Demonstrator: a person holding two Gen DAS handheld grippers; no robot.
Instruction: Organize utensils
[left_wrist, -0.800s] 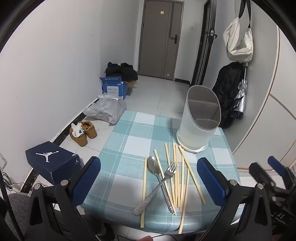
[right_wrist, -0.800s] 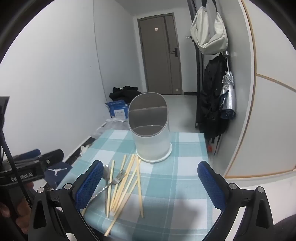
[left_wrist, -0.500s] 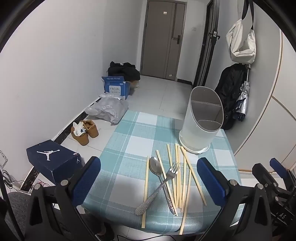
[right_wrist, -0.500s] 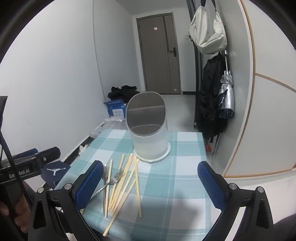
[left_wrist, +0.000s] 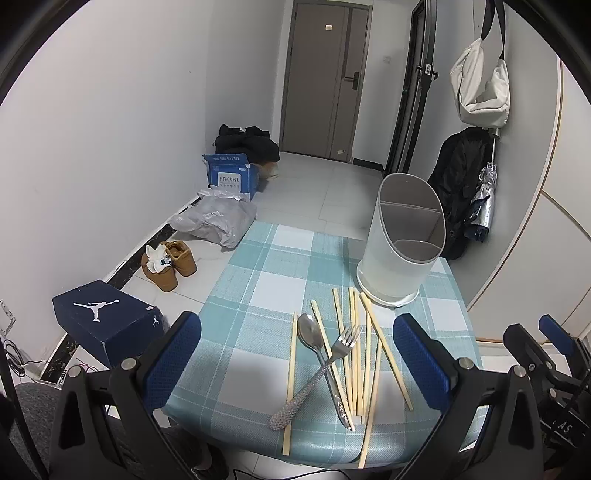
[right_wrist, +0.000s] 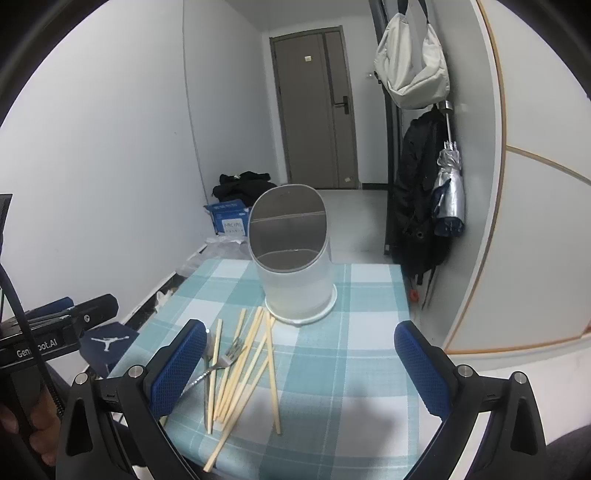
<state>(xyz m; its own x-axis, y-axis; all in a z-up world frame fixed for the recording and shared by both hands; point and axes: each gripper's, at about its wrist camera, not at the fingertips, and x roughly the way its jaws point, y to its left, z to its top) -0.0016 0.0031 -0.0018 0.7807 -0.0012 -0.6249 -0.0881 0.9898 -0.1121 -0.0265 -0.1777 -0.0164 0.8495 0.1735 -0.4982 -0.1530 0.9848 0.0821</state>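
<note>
Left gripper (left_wrist: 297, 363): jaws wide apart, nothing between the blue pads; it hangs above the near edge of the table (left_wrist: 258, 291), with the utensil pile in the gap below. Right gripper (right_wrist: 299, 369): equally wide, empty, aimed at the holder (right_wrist: 295, 266).

Change over the last moments: both views have drawn back and up slightly; the table sits lower and smaller in frame; no utensil has shifted. Judgement: approach phase only, sorting not started; everything remains to be moved.

Location of task items: all lie loose on the cloth in front of the holder; the holder stands at the far right of the table, both compartments apparently empty.

Materials and shapes: chopsticks (left_wrist: 364, 354), pale wood, thin straight rods, fanned and overlapping; fork (left_wrist: 325, 369), metal, with a knobbly, glittering handle, lying across the spoon (left_wrist: 314, 341); spoon, polished oval bowl, handle patterned; holder, frosted translucent plastic, oval with slanted rim and inner divider; cloth, woven teal-and-white check, matte.
</note>
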